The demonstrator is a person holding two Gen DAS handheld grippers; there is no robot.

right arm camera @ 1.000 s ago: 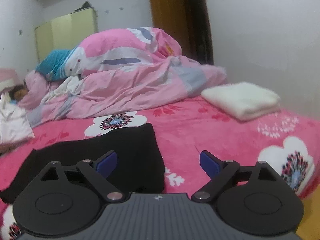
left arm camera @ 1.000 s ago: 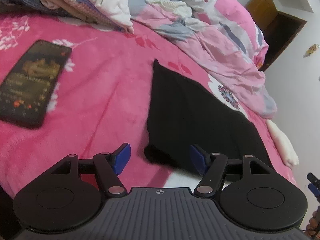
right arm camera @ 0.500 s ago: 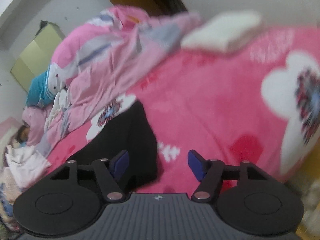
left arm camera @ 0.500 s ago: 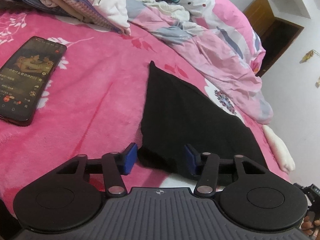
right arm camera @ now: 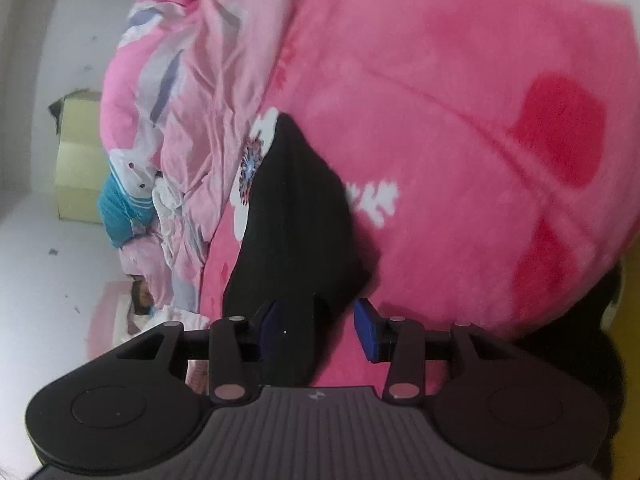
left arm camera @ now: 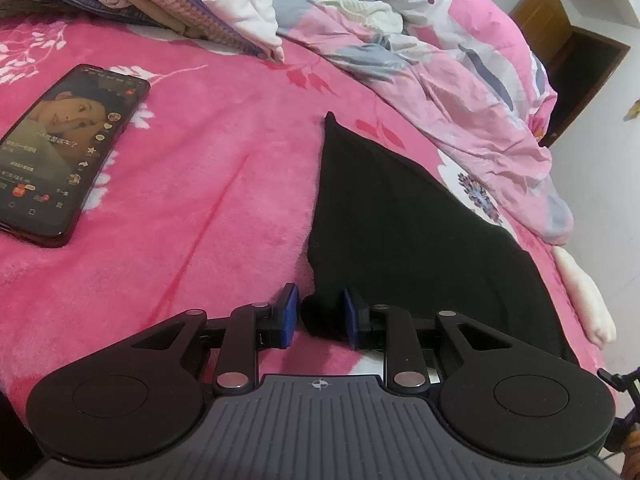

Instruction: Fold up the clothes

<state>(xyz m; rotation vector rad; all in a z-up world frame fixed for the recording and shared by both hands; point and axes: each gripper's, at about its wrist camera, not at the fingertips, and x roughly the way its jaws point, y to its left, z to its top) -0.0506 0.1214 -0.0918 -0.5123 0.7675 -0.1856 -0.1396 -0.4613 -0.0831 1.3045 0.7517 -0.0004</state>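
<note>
Garment: flat black cloth (left arm camera: pixel 404 236) on pink fleece bed (left arm camera: pixel 208 184), unfolded.
Left tongs (left arm camera: pixel 318 314): closing around its corner.
Right tongs (right arm camera: pixel 316 326): closing, cloth between.
Left: every fold.

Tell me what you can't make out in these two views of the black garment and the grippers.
- Left wrist view: the black garment's near edge, hidden behind the left gripper, whose jaws are closing around a corner.
- Right wrist view: the garment is motion-blurred, so whether the right gripper's closing pads touch it is unclear.
- Left wrist view: the phone's left end, cut off by the frame.
- What kind of garment it is: not shown.
</note>
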